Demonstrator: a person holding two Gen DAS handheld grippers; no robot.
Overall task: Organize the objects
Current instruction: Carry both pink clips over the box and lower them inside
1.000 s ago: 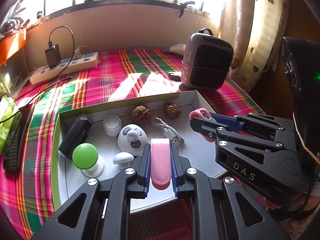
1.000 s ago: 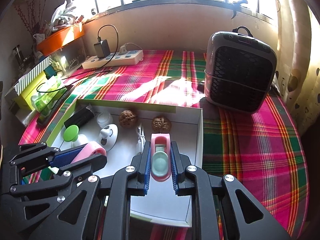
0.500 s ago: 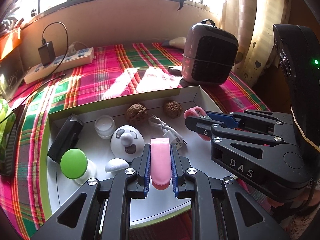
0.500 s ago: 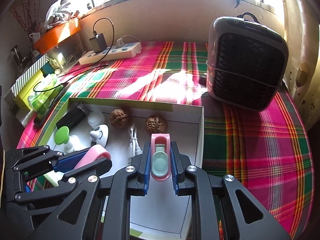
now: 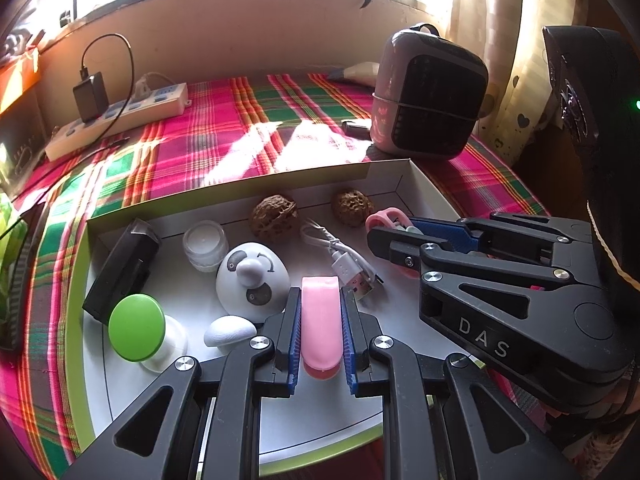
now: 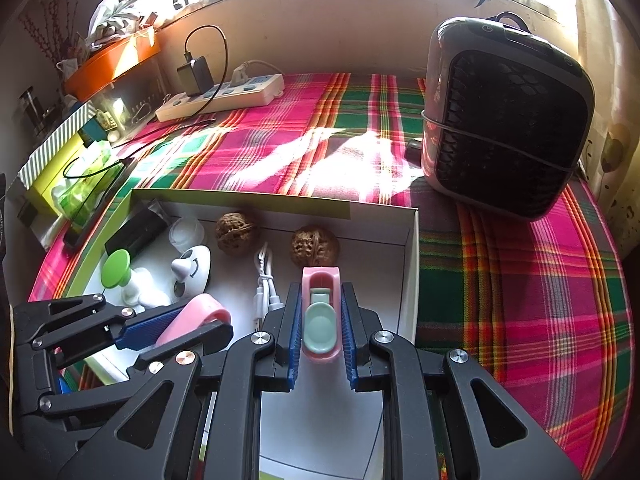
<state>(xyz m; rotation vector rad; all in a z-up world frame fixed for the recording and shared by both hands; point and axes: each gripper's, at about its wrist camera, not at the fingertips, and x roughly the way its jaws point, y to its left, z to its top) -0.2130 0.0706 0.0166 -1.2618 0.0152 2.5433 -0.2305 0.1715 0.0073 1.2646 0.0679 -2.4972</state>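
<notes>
My left gripper [image 5: 320, 300] is shut on a plain pink oblong piece [image 5: 320, 320], held over the white box [image 5: 384, 172]. My right gripper [image 6: 320, 296] is shut on a pink piece with a mint green insert [image 6: 320, 316], held over the box's right half [image 6: 412, 264]. Each gripper shows in the other's view: the right one [image 5: 376, 236], the left one [image 6: 216, 324]. In the box lie two walnuts [image 5: 274, 218] [image 5: 352, 205], a white USB cable [image 5: 344, 260], a white panda-faced dome [image 5: 252, 276], a green-capped piece [image 5: 138, 326], a small jar [image 5: 205, 245] and a black block [image 5: 124, 268].
The box sits on a plaid cloth [image 6: 520, 280]. A dark heater [image 6: 504, 120] stands at the back right, a power strip with a charger [image 6: 220, 96] at the back left. Green boxes and a phone [image 6: 80, 188] lie to the left.
Both grippers have moved forward and lower over the box, each still holding its pink piece. The box contents have not moved.
</notes>
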